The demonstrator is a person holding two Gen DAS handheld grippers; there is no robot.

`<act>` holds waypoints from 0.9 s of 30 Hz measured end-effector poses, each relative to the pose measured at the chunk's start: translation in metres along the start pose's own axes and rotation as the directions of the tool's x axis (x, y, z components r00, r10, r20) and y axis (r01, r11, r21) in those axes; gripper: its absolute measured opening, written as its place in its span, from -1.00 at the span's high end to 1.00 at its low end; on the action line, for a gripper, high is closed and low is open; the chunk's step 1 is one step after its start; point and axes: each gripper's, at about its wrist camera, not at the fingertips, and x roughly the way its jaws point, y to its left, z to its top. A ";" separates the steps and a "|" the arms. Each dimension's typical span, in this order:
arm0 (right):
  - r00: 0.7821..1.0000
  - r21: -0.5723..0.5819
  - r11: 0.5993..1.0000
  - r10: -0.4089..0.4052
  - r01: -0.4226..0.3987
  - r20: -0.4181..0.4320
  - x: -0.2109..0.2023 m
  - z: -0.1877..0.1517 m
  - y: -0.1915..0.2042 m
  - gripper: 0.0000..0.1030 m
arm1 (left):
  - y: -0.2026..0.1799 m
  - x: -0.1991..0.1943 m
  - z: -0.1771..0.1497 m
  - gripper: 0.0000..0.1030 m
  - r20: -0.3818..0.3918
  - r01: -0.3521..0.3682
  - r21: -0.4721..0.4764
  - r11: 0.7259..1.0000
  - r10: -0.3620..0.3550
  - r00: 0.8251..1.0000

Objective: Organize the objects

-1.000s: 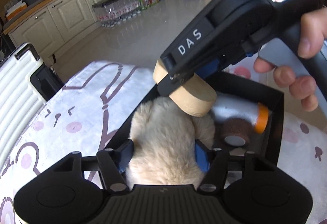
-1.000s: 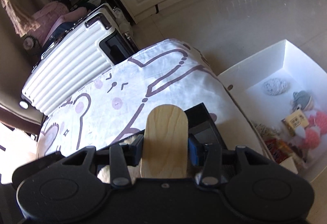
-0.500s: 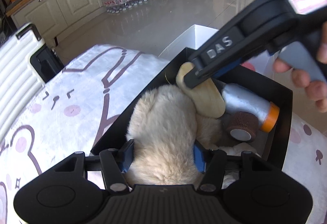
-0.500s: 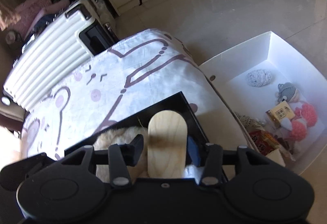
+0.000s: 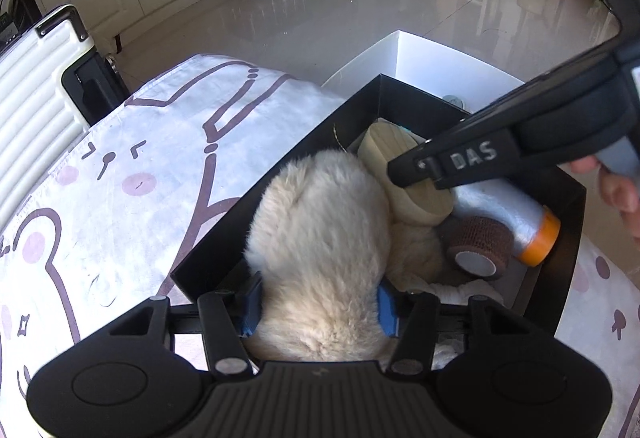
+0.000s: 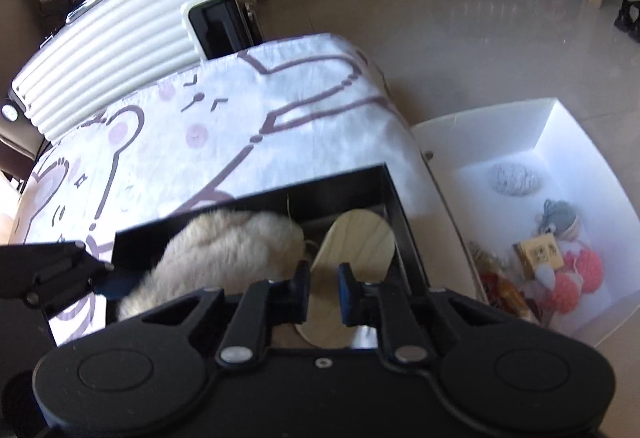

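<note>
1. The left hand-held gripper (image 5: 318, 308) is clamping the cream plush toy (image 5: 320, 238), its blue pads pressing the fur on both sides; its jaws have just been closing.
2. The right hand-held gripper (image 6: 323, 288), lettered "DAS" on its side, is sitting with its jaws drawn together, nothing between them, above the wooden oval piece (image 6: 352, 250).
3. Plush toy and wooden piece are lying inside the black box (image 5: 224, 238), beside a brown tape roll (image 5: 482, 248) and a white roll with an orange end (image 5: 516, 218).
4. The box is resting on a bear-print cloth (image 5: 152, 166) covering the surface.
5. A white box (image 6: 560, 142) holding small toys is standing beside it.
</note>
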 end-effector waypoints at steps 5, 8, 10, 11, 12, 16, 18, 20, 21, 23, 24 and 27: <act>1.000 -0.068 0.998 0.005 -0.006 -0.013 -0.014 -0.006 0.008 0.77 | 0.001 -0.003 0.001 -0.07 0.005 0.002 -0.042 0.999 -0.002 1.000; 0.999 -0.106 0.994 0.007 -0.013 -0.053 -0.016 -0.013 0.015 0.78 | 0.000 -0.008 0.001 -0.07 0.009 -0.002 -0.059 0.998 0.002 1.000; 0.997 -0.115 0.993 -0.005 -0.005 -0.082 -0.014 -0.017 0.016 0.78 | 0.000 -0.012 0.002 -0.07 0.015 -0.004 -0.069 0.998 0.005 1.000; 0.995 -0.113 0.994 -0.011 0.000 -0.097 -0.013 -0.019 0.014 0.78 | 0.000 -0.014 0.003 -0.06 0.018 -0.005 -0.071 0.997 0.007 1.000; 0.994 -0.107 0.994 -0.017 0.005 -0.110 -0.012 -0.021 0.012 0.78 | -0.001 -0.016 0.003 -0.05 0.023 -0.005 -0.074 0.997 0.007 1.000; 0.991 -0.078 0.997 -0.022 0.012 -0.134 -0.016 -0.024 0.004 0.79 | -0.003 -0.026 0.005 -0.02 0.040 -0.002 -0.091 0.996 0.006 0.999; 0.989 -0.088 0.996 -0.026 0.013 -0.143 -0.019 -0.028 0.005 0.78 | -0.004 -0.030 0.006 -0.02 0.046 0.002 -0.101 0.995 0.003 0.999; 0.990 -0.088 0.996 -0.027 0.014 -0.139 -0.024 -0.030 0.005 0.78 | -0.006 -0.035 0.006 -0.02 0.052 0.001 -0.106 0.994 0.004 0.999; 0.993 -0.079 0.997 -0.016 0.006 -0.119 -0.028 -0.030 0.005 0.78 | -0.006 -0.037 0.006 -0.02 0.054 -0.001 -0.109 0.994 0.007 0.998; 0.997 -0.060 0.998 -0.005 0.000 -0.082 -0.037 -0.028 0.003 0.77 | -0.007 -0.043 0.006 -0.02 0.060 -0.005 -0.119 0.993 0.012 0.998; 0.998 -0.054 0.999 0.000 -0.003 -0.055 -0.043 -0.026 0.003 0.77 | -0.007 -0.045 0.006 -0.02 0.063 -0.005 -0.126 0.992 0.013 0.998; 1.000 -0.043 0.999 0.011 -0.011 0.001 -0.057 -0.021 0.005 0.77 | -0.005 -0.055 0.005 -0.02 0.071 -0.011 -0.160 0.987 0.022 0.997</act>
